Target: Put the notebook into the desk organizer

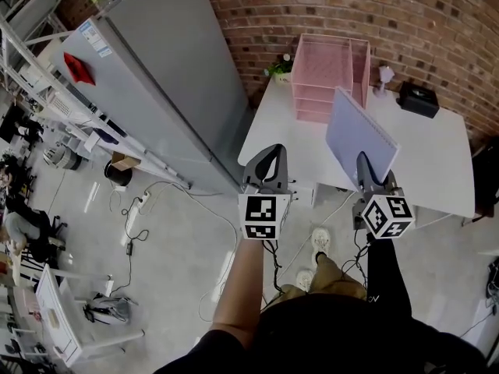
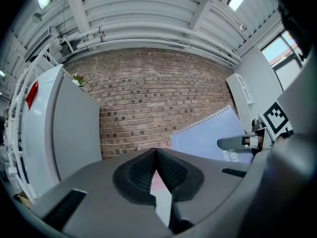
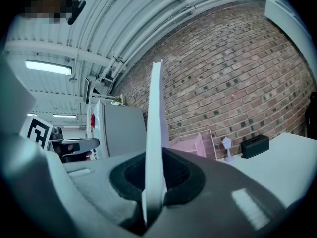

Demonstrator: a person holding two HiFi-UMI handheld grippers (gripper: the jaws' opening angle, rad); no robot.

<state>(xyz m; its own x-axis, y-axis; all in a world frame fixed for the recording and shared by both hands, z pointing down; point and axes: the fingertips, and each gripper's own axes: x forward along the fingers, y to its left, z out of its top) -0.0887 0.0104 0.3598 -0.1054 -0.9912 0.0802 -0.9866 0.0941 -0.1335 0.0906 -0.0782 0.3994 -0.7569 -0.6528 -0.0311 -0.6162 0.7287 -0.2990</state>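
Notebook (image 1: 360, 135): lilac, spiral-bound, upright and tilted, lower edge clamped in right tongs (image 1: 364, 166), above front edge of desk (image 1: 437, 158). Left tongs (image 1: 265, 158): closed, empty, beside notebook, apart from it. Pink desk organizer (image 1: 329, 72): farther back on desk, against brick wall (image 1: 327, 6).

The head view looks steeply down on the tabletop (image 1: 437, 154); both gripper views look level toward the brick wall (image 2: 163, 93) and pink desk organizer (image 3: 190, 145), which all three share.
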